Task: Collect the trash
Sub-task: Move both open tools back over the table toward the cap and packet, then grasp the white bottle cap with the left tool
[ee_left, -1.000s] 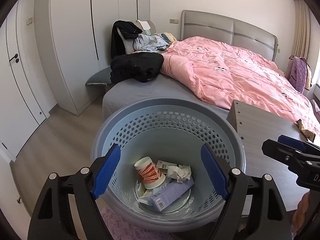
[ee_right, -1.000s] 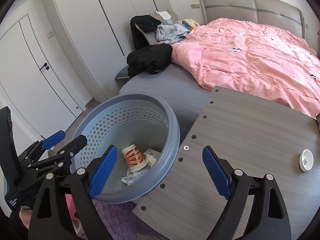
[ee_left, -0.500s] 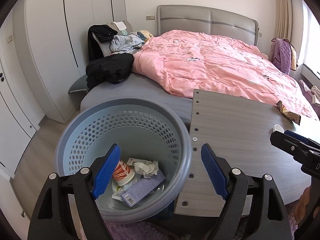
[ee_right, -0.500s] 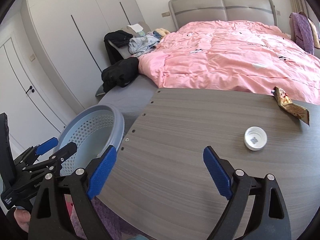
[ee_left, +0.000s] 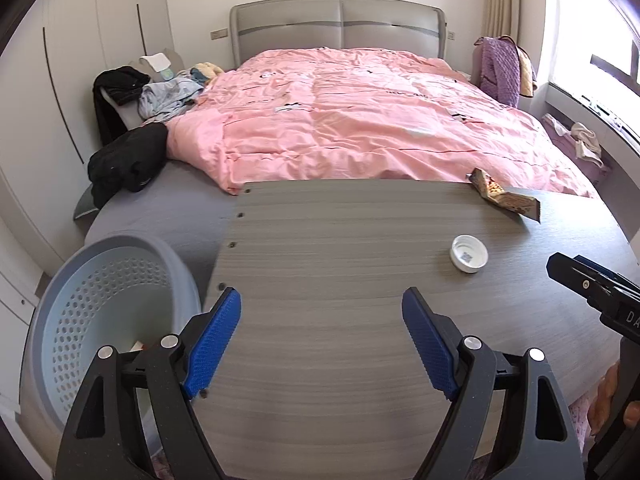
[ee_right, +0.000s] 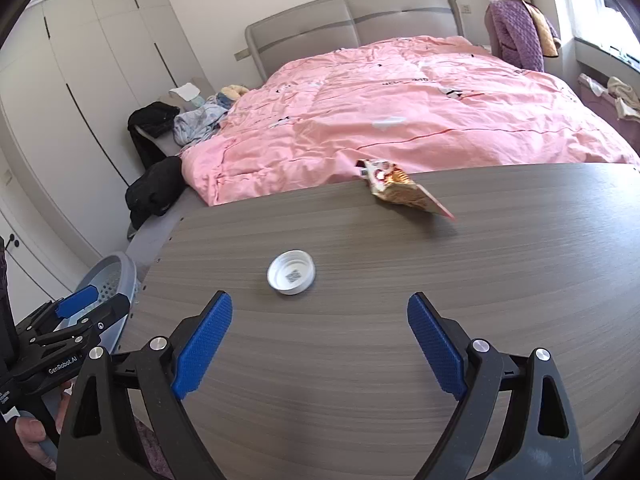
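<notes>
Grey wooden table (ee_right: 360, 360) lying before a pink bed (ee_right: 400, 120), white cap (ee_right: 291, 272) and snack wrapper (ee_right: 400, 192) resting on it, perforated basket (ee_left: 100, 300) standing beside, left gripper (ee_left: 320, 344) and right gripper (ee_right: 318, 344) hovering spread wide, gripping nothing.

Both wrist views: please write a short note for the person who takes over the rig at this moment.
Left gripper: open, empty, above the table near its left edge.
Right gripper: open, empty, above the table, just short of the cap.
Cap: lies open side up, mid-table.
Wrapper: at the far table edge, by the bed.
Basket: on the floor left of the table; some trash shows inside, mostly hidden.
Left to do: cap and wrapper into the basket. The right gripper seems closest to the cap.
</notes>
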